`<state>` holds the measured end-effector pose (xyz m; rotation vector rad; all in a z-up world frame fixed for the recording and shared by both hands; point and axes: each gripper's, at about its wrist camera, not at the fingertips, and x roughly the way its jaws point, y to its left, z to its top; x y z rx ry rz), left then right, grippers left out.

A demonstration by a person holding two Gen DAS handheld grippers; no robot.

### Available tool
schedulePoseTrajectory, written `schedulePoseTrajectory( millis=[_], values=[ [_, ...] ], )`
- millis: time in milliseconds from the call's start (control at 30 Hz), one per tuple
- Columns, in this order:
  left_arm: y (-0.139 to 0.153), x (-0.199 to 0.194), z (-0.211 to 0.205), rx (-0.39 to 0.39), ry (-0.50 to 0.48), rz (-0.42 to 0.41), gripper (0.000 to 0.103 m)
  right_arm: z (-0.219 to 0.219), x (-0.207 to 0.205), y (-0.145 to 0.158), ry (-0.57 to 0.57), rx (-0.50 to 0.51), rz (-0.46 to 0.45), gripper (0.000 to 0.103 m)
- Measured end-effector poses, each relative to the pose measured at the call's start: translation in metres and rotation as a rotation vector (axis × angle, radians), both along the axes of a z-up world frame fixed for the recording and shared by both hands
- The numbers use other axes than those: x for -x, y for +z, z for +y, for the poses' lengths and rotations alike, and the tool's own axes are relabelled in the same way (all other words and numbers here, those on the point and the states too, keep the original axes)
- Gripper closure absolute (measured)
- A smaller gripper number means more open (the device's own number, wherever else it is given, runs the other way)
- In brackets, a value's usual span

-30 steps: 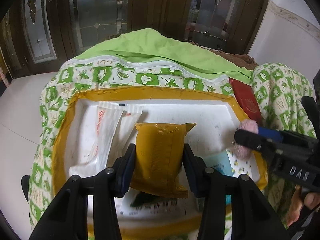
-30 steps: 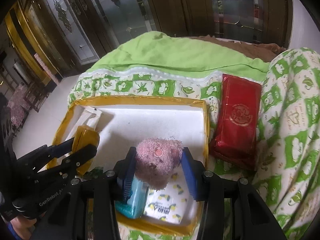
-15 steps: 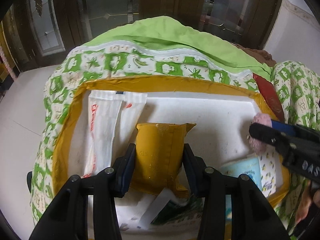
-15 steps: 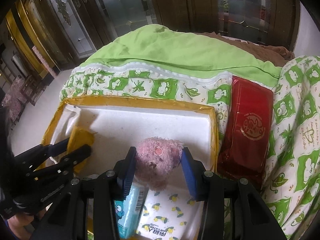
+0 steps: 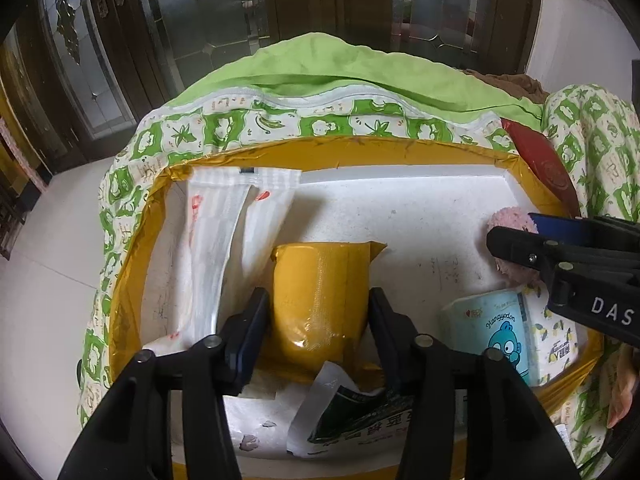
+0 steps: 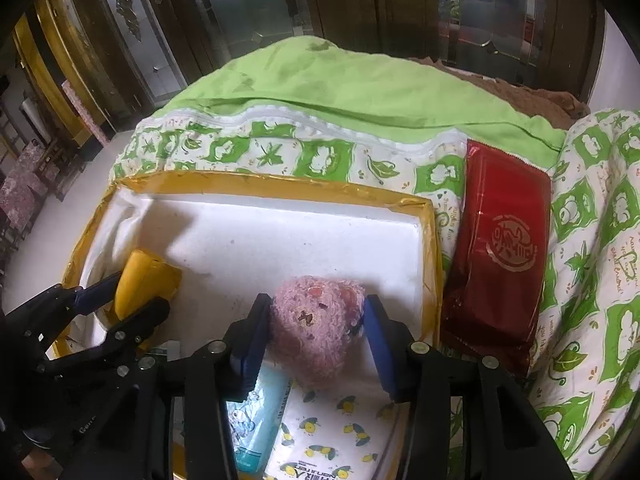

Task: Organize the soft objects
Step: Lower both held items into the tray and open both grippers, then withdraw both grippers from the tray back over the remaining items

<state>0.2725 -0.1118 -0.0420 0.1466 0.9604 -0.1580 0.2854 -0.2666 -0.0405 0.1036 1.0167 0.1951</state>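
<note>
Your left gripper (image 5: 316,312) has the yellow pouch (image 5: 320,300) between its jaws, low in the white foam tray (image 5: 400,216), just right of the long white packet (image 5: 224,240) that lies along the tray's 9 o'clock wall. The jaws have just been opening: in the left wrist view a sliver of gap shows on each side of the pouch, so you are about half open and no longer clamping it. Your right gripper (image 6: 316,332) stands the same way around the pink plush toy (image 6: 316,320) at the tray's 3 o'clock side — jaws just opened a little, the right pad clear of the fur, the left pad perhaps still brushing it; the pile hides the edge, so I cannot be sure.

The risk lies in the pull-back. If you lift before the pads are fully clear, the pouch's slick film can catch a pad and drag up or tip onto the green-printed bag (image 5: 360,412) at its 6 o'clock end. The plush is worse — its loops can snag, and it sits partly on the blue tissue pack (image 6: 260,412) and the lemon-print pack (image 6: 332,432), so it may roll off them. The two grippers are also near each other; withdrawing both together could knock them.
</note>
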Motion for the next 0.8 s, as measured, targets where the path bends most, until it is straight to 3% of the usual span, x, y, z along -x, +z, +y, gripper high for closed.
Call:
schedulePoseTrajectory(
  millis=[133, 200, 267, 367, 800],
  values=[
    [0.0, 0.001, -0.003, 0.003, -0.007, -0.007, 0.045, 0.002, 0.004, 0.007, 0.003, 0.001, -0.034, 0.046],
    [0.002, 0.003, -0.004, 0.01, -0.008, -0.011, 0.04, 0.002, 0.007, 0.009, 0.0, -0.001, -0.049, 0.033],
    [0.005, 0.005, -0.006, 0.008, -0.008, -0.022, 0.034, 0.001, 0.009, 0.01, -0.01, -0.005, -0.058, 0.027],
    [0.01, 0.011, -0.01, -0.012, -0.011, -0.045, 0.027, -0.001, 0.014, 0.012, -0.028, -0.016, -0.067, 0.027],
    [0.039, 0.049, -0.019, -0.068, -0.022, -0.124, 0.02, -0.014, 0.063, 0.038, -0.093, -0.055, -0.176, 0.015]
  ],
)
